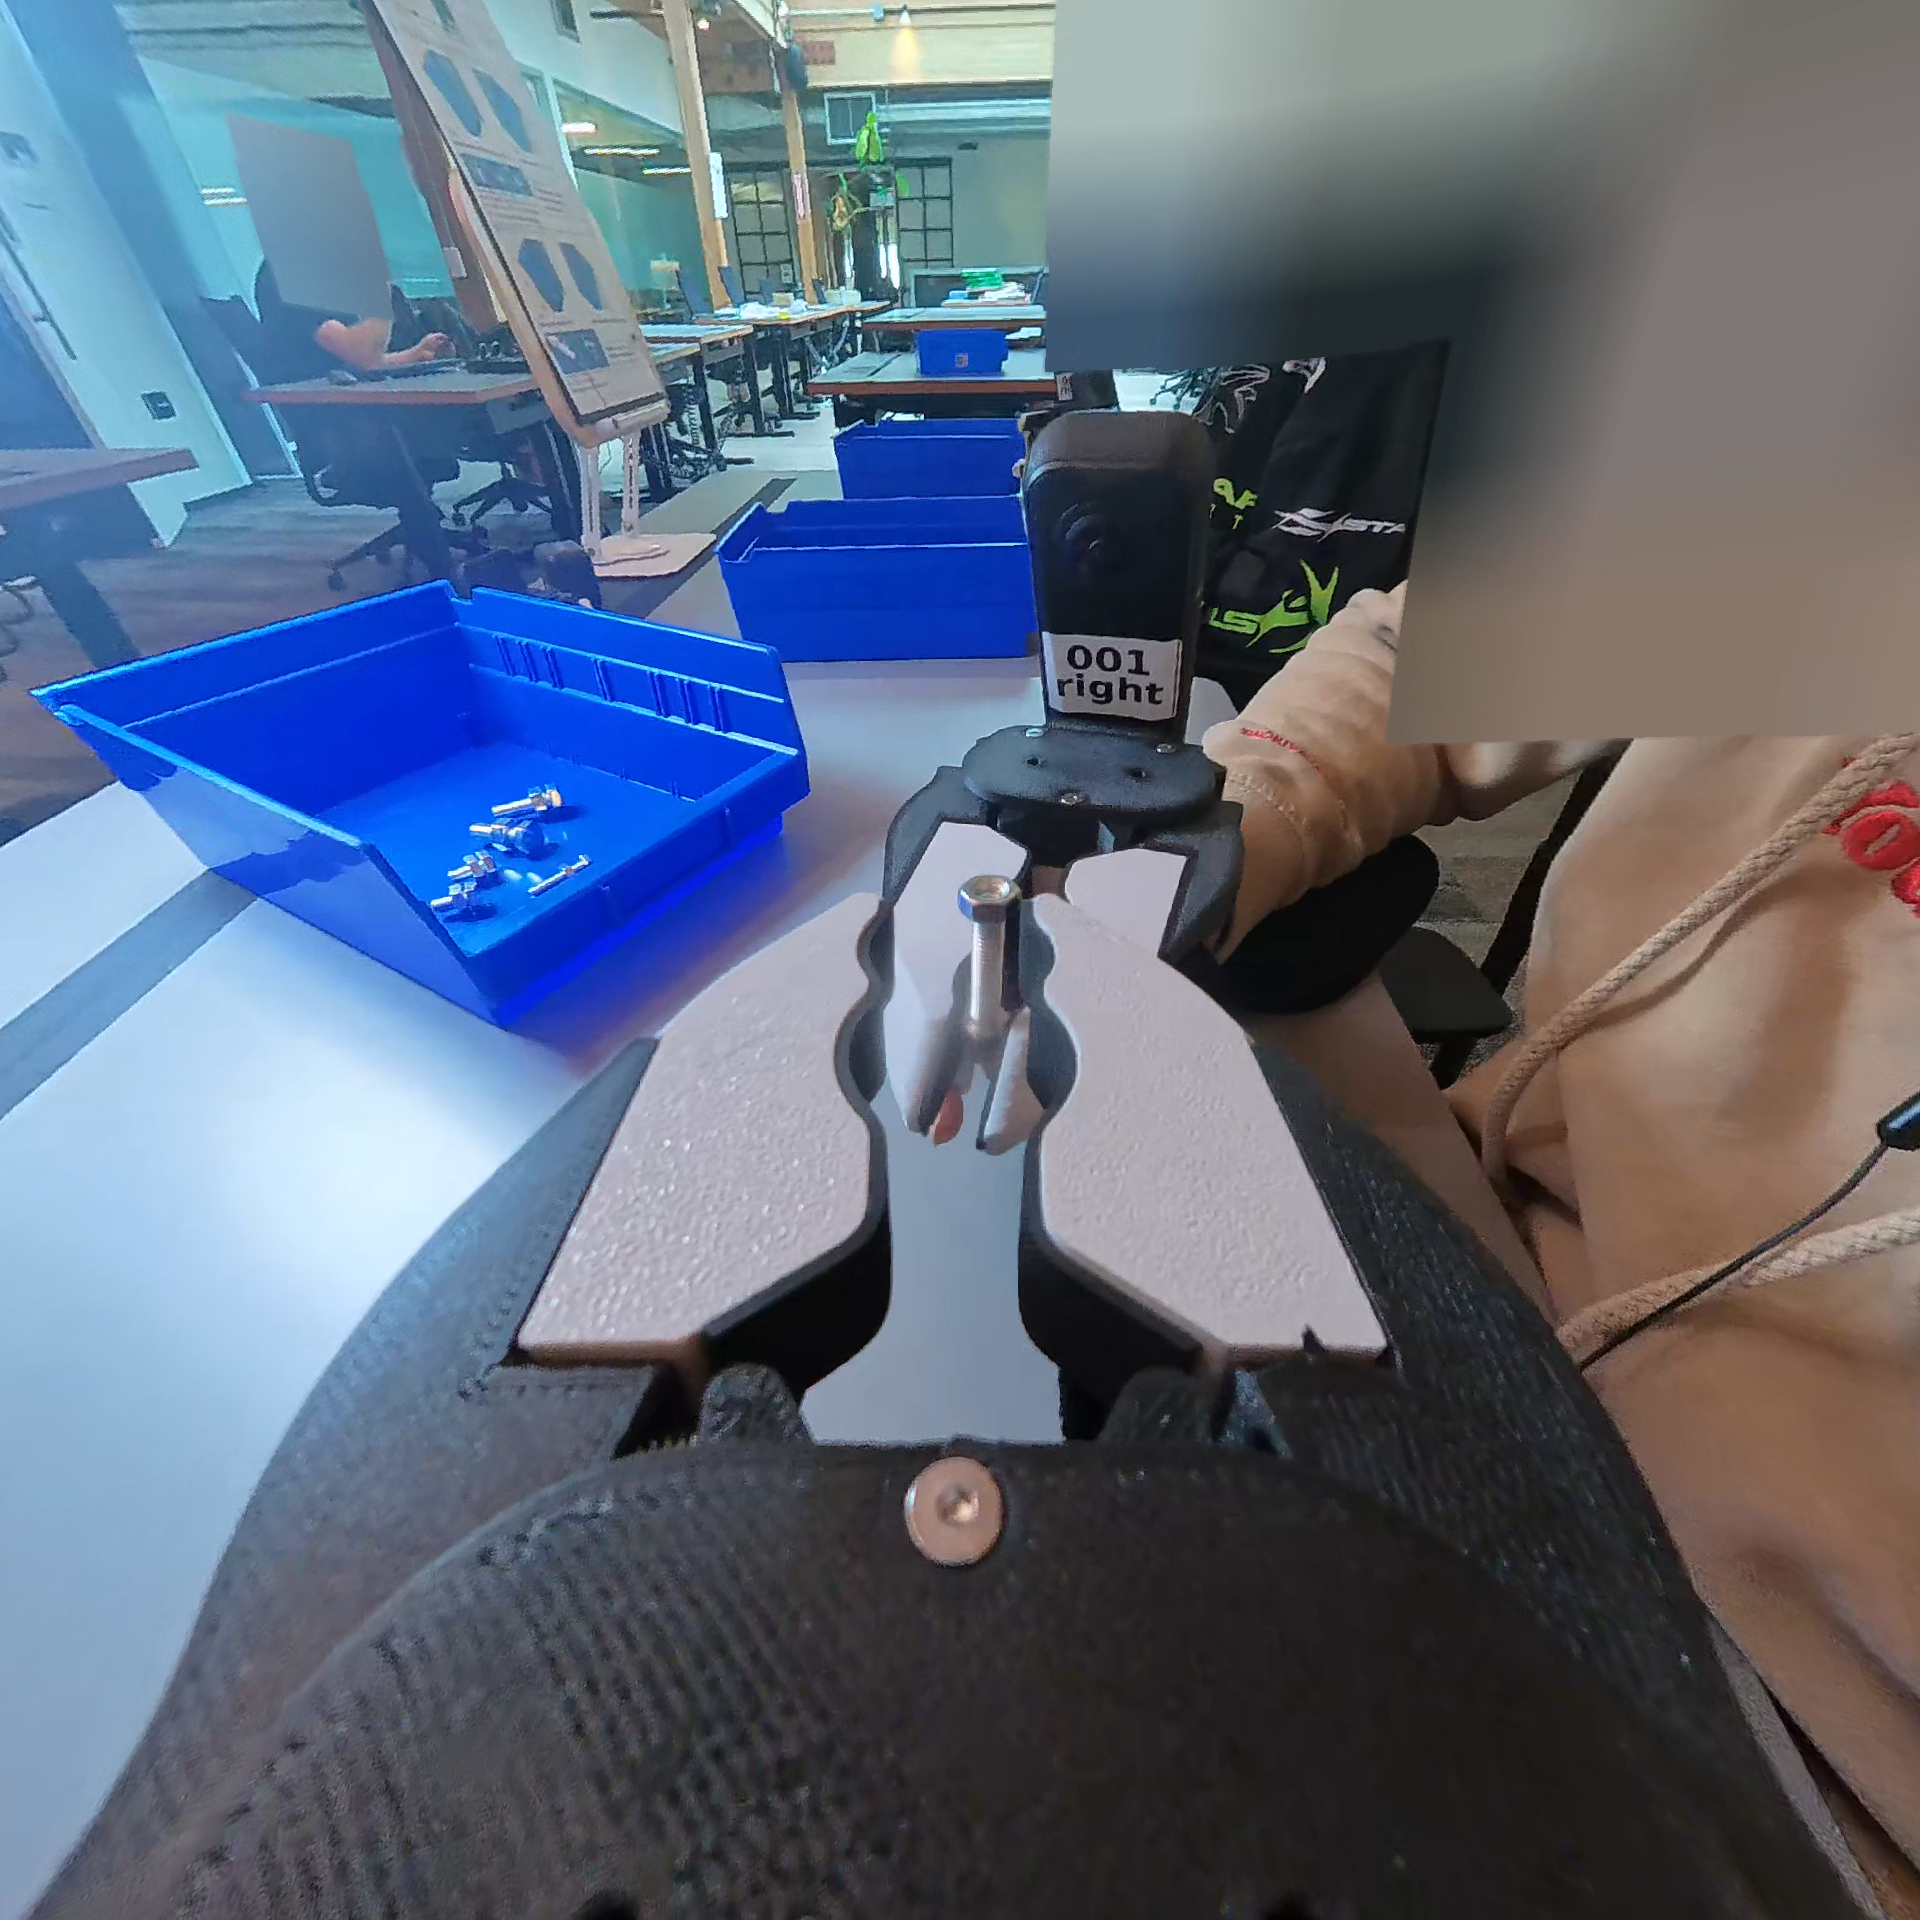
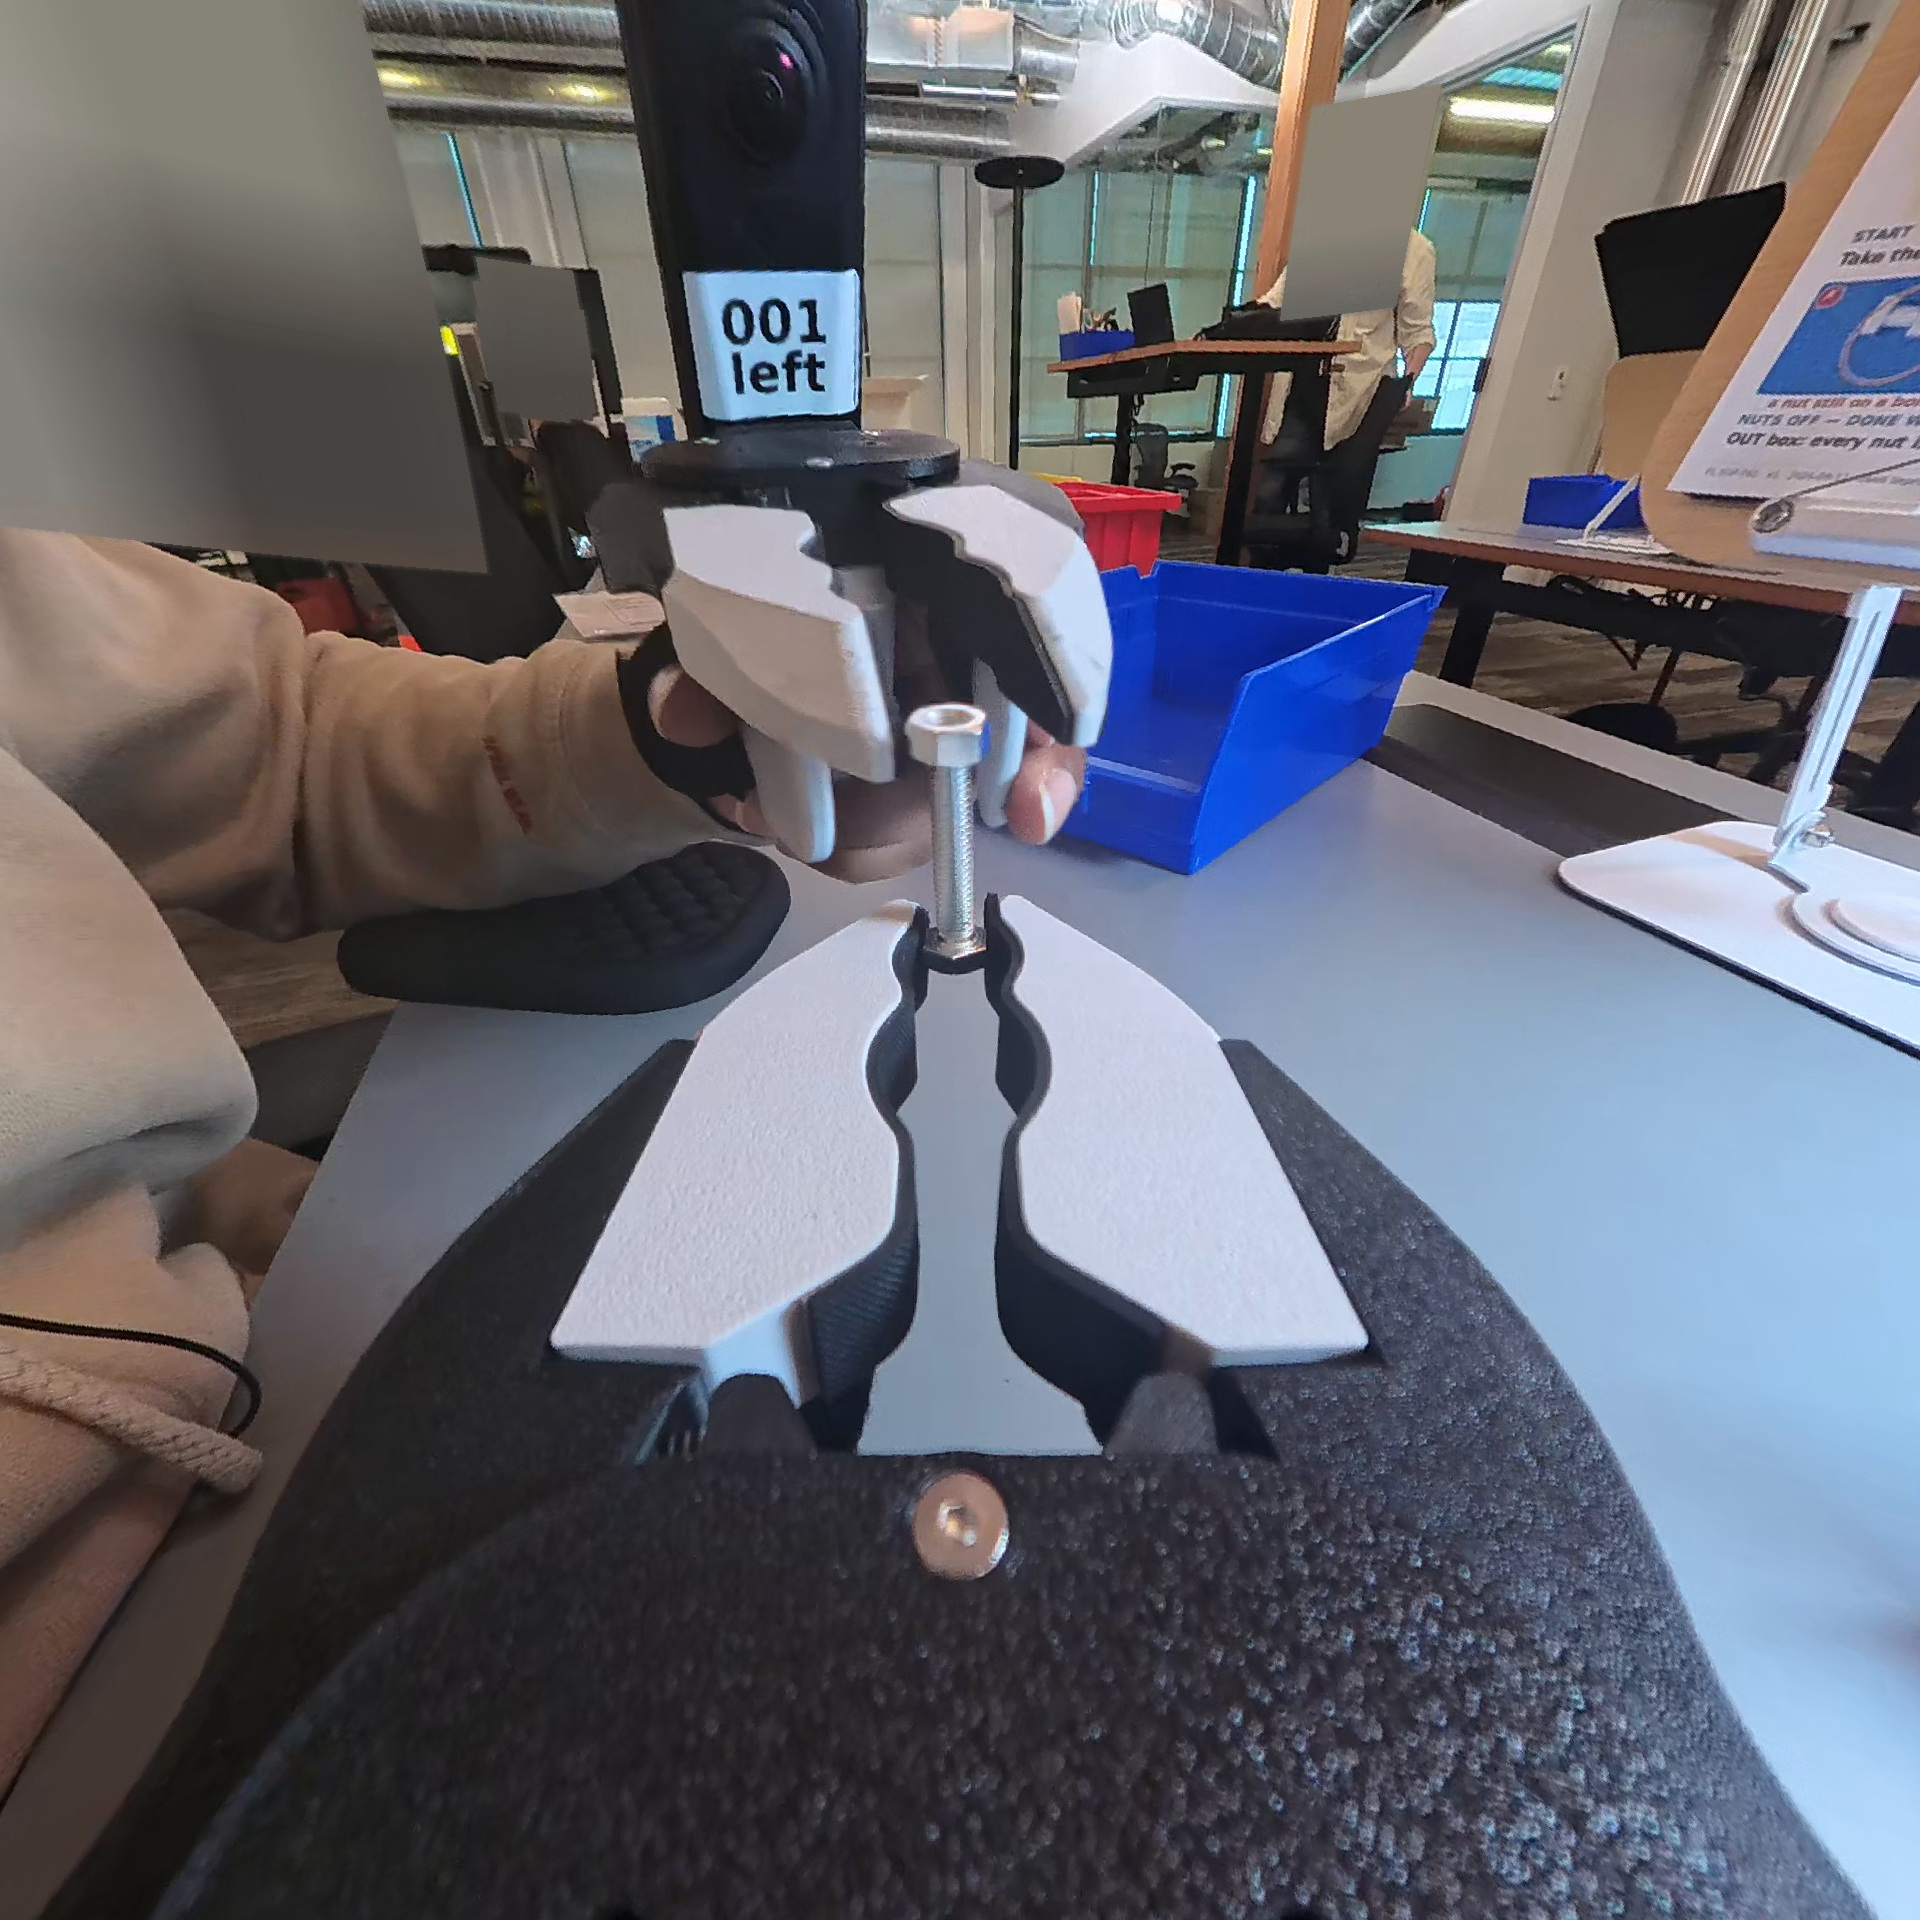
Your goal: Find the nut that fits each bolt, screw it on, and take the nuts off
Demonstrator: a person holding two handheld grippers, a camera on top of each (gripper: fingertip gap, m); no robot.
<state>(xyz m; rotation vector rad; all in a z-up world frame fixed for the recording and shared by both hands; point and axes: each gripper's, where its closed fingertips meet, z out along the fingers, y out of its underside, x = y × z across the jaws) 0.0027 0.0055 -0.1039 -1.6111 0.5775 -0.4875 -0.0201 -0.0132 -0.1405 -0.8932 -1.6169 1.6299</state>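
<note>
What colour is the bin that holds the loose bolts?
Blue. The bin shows best in the left wrist view, with the bolts on its floor.

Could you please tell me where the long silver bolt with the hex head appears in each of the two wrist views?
Left wrist view: the long silver hex-head bolt stands centre frame, between this gripper's white fingertips.
Right wrist view: the bolt stands just above centre, upright.
Shared landmark: the open-fronted blue plastic bin on the grey table.
</note>
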